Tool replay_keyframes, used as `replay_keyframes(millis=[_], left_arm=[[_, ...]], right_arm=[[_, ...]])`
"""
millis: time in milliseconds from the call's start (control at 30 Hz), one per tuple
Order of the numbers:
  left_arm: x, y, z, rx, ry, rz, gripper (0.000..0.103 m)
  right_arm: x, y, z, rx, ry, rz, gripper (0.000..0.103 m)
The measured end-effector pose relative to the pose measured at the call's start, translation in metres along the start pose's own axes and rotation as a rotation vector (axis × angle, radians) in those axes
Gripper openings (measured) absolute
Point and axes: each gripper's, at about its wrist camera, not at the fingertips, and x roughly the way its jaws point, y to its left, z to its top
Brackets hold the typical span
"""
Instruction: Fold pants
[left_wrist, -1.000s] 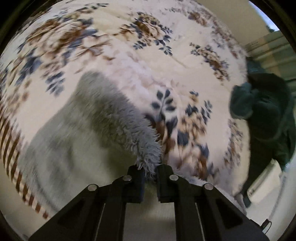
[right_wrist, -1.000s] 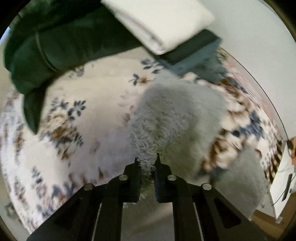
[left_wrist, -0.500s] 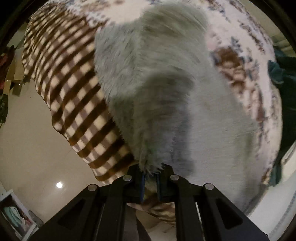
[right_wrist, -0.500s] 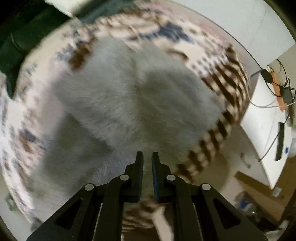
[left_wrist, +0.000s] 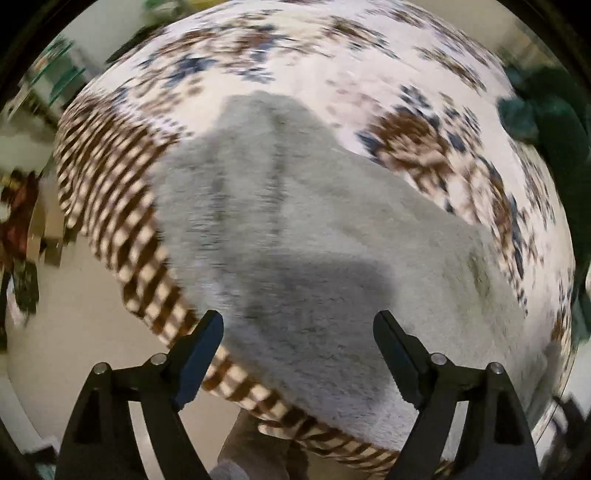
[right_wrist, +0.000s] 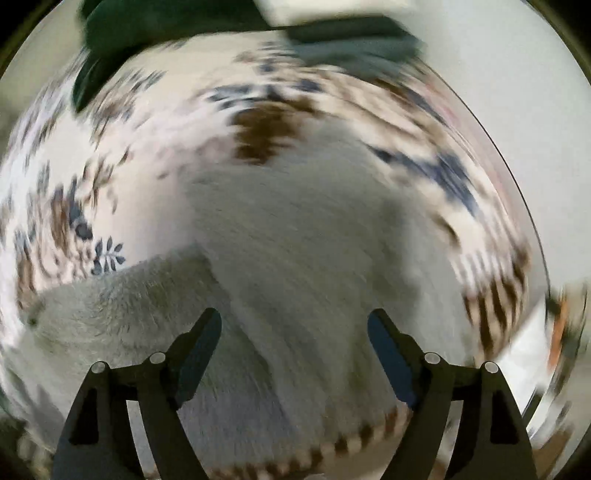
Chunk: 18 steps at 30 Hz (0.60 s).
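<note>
L gripper (left_wrist: 298, 326): my jaws opening, spread wide, nothing pinched; pads clear of the fabric.
R gripper (right_wrist: 294, 325): same, opening, wide apart, nothing in the grip.
Pants (left_wrist: 332, 258): grey fleece pants lie on the floral blanket (left_wrist: 369, 66), near its brown-checked border (left_wrist: 122, 206) at the bed edge.
R view: one folded part sticks out left (right_wrist: 110, 306) under the main layer.
Bg: dark green cloth (left_wrist: 554, 125) at far side. Both views motion-blurred.

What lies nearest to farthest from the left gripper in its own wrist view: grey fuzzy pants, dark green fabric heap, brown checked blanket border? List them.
From the left gripper:
1. Grey fuzzy pants, directly beneath the opening jaws.
2. Brown checked blanket border, just left.
3. Dark green fabric heap, far upper right.
</note>
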Motion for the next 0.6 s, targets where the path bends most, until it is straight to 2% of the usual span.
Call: replay_keyframes(millis=[67,100,133,167,233,300,367,400,433,467,500,567,600], left_arm=[[0.005,0.006,-0.006,0.011,0.02,-0.012,0.083],[0.009,-0.001,-0.008,0.022,0.034,-0.014,0.083],[0.012,-0.004,-0.011,0.029,0.043,-0.014,0.083],[0.015,-0.009,-0.013,0.037,0.058,-0.023,0.083],[0.015,-0.016,-0.017,0.049,0.066,-0.034,0.083],[0.016,-0.022,-0.019,0.069,0.066,-0.042,0.083],[0.016,-0.024,-0.018,0.079,0.066,-0.04,0.083],[0.018,-0.025,-0.019,0.082,0.069,-0.039,0.083],[0.021,-0.025,-0.02,0.083,0.075,-0.039,0.083],[0.022,-0.024,-0.02,0.081,0.081,-0.037,0.083],[0.024,-0.023,-0.021,0.073,0.088,-0.04,0.083],[0.022,-0.021,-0.022,0.067,0.085,-0.041,0.083],[0.019,-0.02,-0.022,0.066,0.079,-0.04,0.083]], right_arm=[[0.023,0.026,0.016,-0.066,0.039,-0.075,0.081],[0.028,0.027,0.019,-0.064,0.052,-0.1,0.071],[0.032,0.019,0.02,-0.03,0.056,-0.124,0.021],[0.03,0.01,0.02,0.009,0.051,-0.13,0.01],[0.006,-0.041,0.009,0.221,-0.025,-0.116,0.01],[-0.011,-0.092,-0.01,0.393,-0.05,-0.116,0.01],[-0.013,-0.149,-0.035,0.577,-0.003,-0.084,0.01],[-0.003,-0.175,-0.051,0.674,0.058,-0.01,0.01],[0.006,-0.192,-0.061,0.741,0.103,0.045,0.015],[0.015,-0.207,-0.073,0.811,0.143,0.069,0.03],[0.02,-0.216,-0.082,0.852,0.169,0.078,0.039],[0.018,-0.22,-0.093,0.885,0.147,0.134,0.07],[0.012,-0.218,-0.096,0.887,0.127,0.148,0.075]])
